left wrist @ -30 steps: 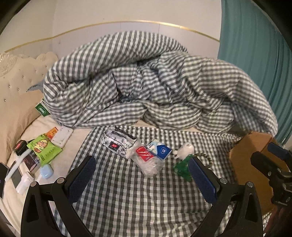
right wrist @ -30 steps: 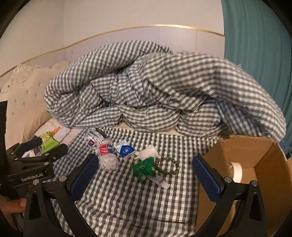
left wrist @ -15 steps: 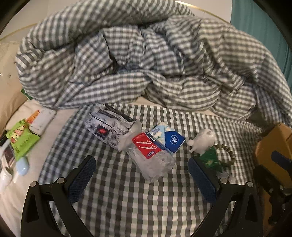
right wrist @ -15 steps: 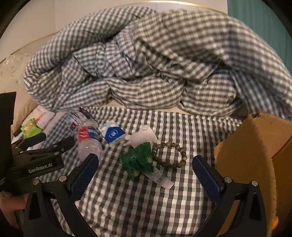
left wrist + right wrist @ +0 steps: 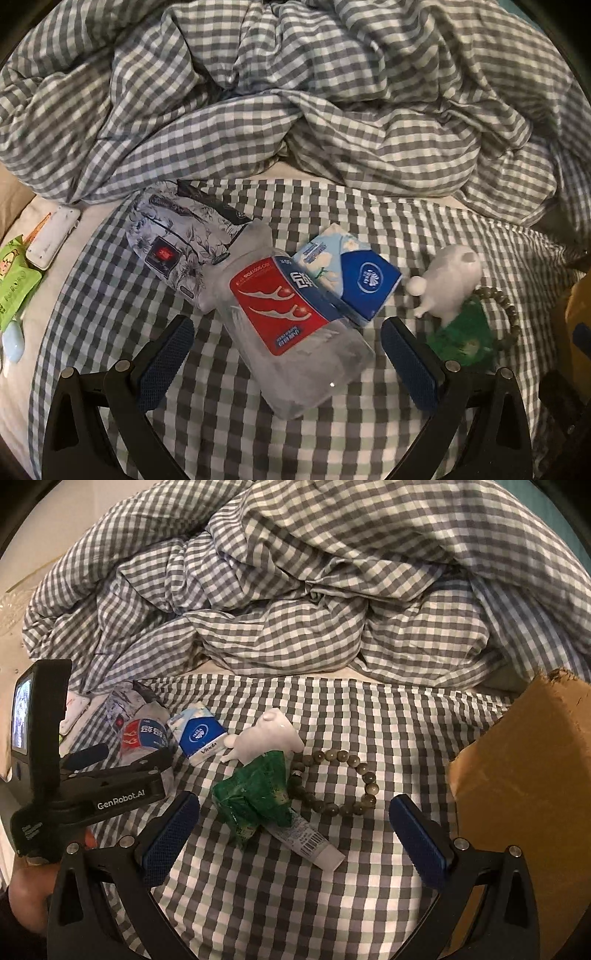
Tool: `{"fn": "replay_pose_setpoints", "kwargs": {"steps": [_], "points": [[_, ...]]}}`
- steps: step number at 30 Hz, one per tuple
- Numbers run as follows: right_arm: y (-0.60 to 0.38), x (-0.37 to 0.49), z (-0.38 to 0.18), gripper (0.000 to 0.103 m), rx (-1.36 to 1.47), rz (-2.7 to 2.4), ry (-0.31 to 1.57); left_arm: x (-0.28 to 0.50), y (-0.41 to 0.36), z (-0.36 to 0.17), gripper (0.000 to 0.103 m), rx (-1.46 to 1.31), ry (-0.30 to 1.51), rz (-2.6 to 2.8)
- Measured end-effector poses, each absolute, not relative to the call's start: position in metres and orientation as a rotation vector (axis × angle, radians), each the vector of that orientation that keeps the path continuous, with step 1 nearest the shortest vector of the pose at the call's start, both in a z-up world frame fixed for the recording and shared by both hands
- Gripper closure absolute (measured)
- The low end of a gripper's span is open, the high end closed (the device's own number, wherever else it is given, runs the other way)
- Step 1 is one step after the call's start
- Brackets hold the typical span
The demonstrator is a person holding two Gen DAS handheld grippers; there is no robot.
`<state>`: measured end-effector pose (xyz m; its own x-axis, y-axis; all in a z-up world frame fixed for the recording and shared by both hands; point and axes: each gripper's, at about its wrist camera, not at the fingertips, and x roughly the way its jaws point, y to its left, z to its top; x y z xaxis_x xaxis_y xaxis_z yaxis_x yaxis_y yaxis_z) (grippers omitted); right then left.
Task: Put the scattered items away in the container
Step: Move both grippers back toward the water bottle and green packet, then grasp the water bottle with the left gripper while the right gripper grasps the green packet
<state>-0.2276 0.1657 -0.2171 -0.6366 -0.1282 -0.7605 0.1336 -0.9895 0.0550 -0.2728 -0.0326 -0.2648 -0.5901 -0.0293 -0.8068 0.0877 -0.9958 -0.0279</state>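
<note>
A crushed clear bottle (image 5: 291,325) with a red label lies on the checked sheet, between the fingers of my open left gripper (image 5: 284,343). Beside it are a blue tissue pack (image 5: 351,273), a patterned pouch (image 5: 177,236) and a white figurine (image 5: 447,284). My right gripper (image 5: 293,812) stands open just above a green packet (image 5: 258,794) and a white tube (image 5: 314,842). A bead bracelet (image 5: 343,782) lies right of the packet. The cardboard box (image 5: 524,786) stands at the right, its inside hidden. The left gripper (image 5: 110,775) shows at the left of the right wrist view.
A bunched checked duvet (image 5: 332,92) fills the back. On the cream mattress at the left lie a green snack packet (image 5: 14,288), a white case (image 5: 51,236) and a pale blue object (image 5: 13,339). A hand (image 5: 26,897) holds the left gripper.
Both grippers have moved forward and down toward the items. The left now straddles the bottle; the right is close over the green packet. Both stay open.
</note>
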Motion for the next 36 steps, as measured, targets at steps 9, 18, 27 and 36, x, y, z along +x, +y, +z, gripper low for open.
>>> {"fn": "replay_pose_setpoints", "kwargs": {"steps": [9,18,27,36], "points": [[0.158,-0.239,-0.236,0.000,1.296,-2.683,-0.004,-0.273,-0.036,-0.278,0.012,1.385,0.152,-2.805],[0.140,-0.248,-0.252,0.000,1.320,-2.652,0.031,-0.262,-0.044,-0.271,0.026,1.337,0.159,-2.865],[0.125,-0.260,-0.266,0.000,1.338,-2.654,0.068,-0.242,-0.069,-0.251,0.034,1.293,0.206,-2.868],[0.114,-0.268,-0.277,0.001,1.339,-2.696,0.113,-0.227,-0.095,-0.241,0.035,1.258,0.209,-2.849]]}}
